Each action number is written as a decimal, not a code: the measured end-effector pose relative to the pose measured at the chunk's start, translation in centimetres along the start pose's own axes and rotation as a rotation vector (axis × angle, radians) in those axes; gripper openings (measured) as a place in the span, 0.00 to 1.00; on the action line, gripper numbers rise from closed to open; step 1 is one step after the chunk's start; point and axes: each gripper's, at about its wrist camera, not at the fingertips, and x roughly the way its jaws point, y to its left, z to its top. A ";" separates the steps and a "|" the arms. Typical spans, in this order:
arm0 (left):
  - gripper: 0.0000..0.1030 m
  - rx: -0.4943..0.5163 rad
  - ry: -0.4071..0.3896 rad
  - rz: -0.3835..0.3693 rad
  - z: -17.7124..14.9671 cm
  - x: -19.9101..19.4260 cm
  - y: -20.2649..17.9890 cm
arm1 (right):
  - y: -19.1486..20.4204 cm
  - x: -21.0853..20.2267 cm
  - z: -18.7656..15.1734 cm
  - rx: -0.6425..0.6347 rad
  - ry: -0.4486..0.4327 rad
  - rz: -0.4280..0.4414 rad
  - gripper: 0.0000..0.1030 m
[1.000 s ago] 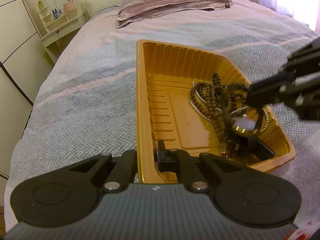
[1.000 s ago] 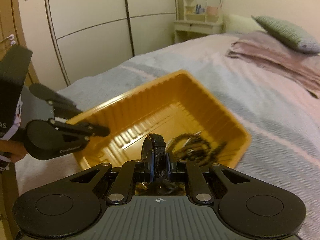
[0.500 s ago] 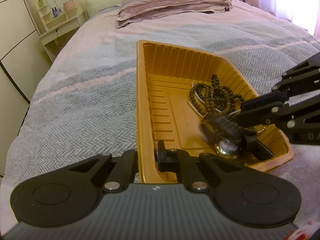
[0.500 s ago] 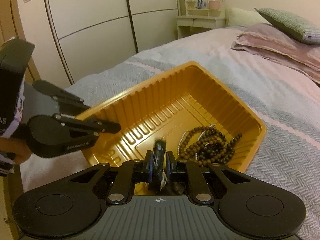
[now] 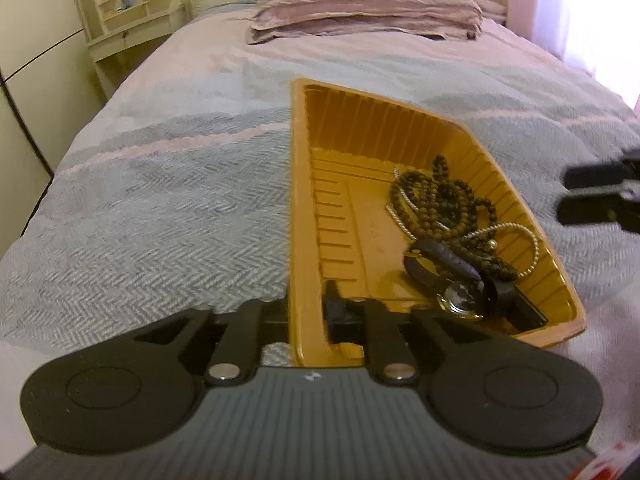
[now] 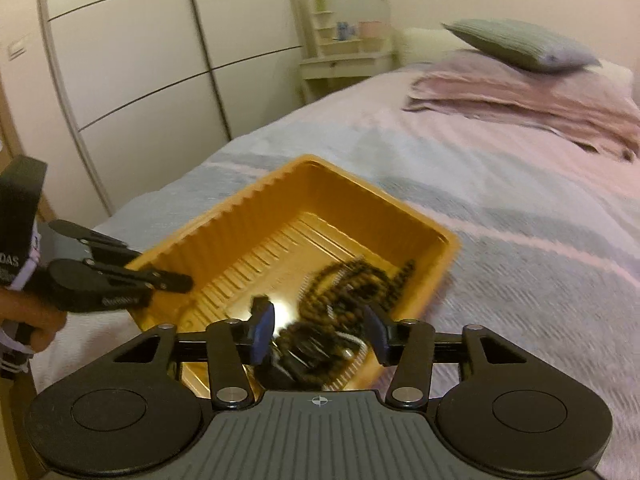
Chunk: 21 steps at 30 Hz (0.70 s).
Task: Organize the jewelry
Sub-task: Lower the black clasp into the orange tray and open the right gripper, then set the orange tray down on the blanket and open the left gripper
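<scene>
A: Dropping step done: watch (image 5: 460,300) released into tray (image 5: 298,200), at 5 o'clock of beads (image 5: 440,204). Right tongs (image 6: 318,334) just opened, wide, empty.

B: Left tongs (image 5: 306,312) just loosened, tray rim straddled, grip unclear. Next item to be fetched.

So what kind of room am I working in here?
A bedroom, most likely: the tray of jewelry sits on a made bed, with pillows at its head and a tall wardrobe along the wall.
</scene>
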 end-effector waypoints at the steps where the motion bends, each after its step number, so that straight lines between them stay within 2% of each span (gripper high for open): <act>1: 0.24 -0.004 -0.012 0.010 -0.1 -0.2 0.3 | -0.4 -0.3 -0.4 0.017 0.000 -0.008 0.51; 8: 0.30 -0.082 -0.080 0.003 -1.0 -2.8 2.0 | -3.1 -3.2 -3.4 0.164 0.000 -0.069 0.52; 14: 0.39 -0.133 -0.155 0.005 -1.9 -5.6 1.7 | -4.5 -5.8 -5.8 0.266 0.018 -0.116 0.54; 17: 0.48 -0.140 -0.176 -0.001 -2.6 -6.7 0.8 | -4.7 -6.6 -6.7 0.305 0.033 -0.150 0.55; 19: 0.63 -0.145 -0.178 0.005 -3.1 -7.2 0.0 | -4.8 -7.1 -7.2 0.330 0.039 -0.172 0.58; 21: 0.67 -0.164 -0.170 0.003 -3.5 -7.6 -0.9 | -5.0 -7.6 -7.5 0.350 0.041 -0.190 0.62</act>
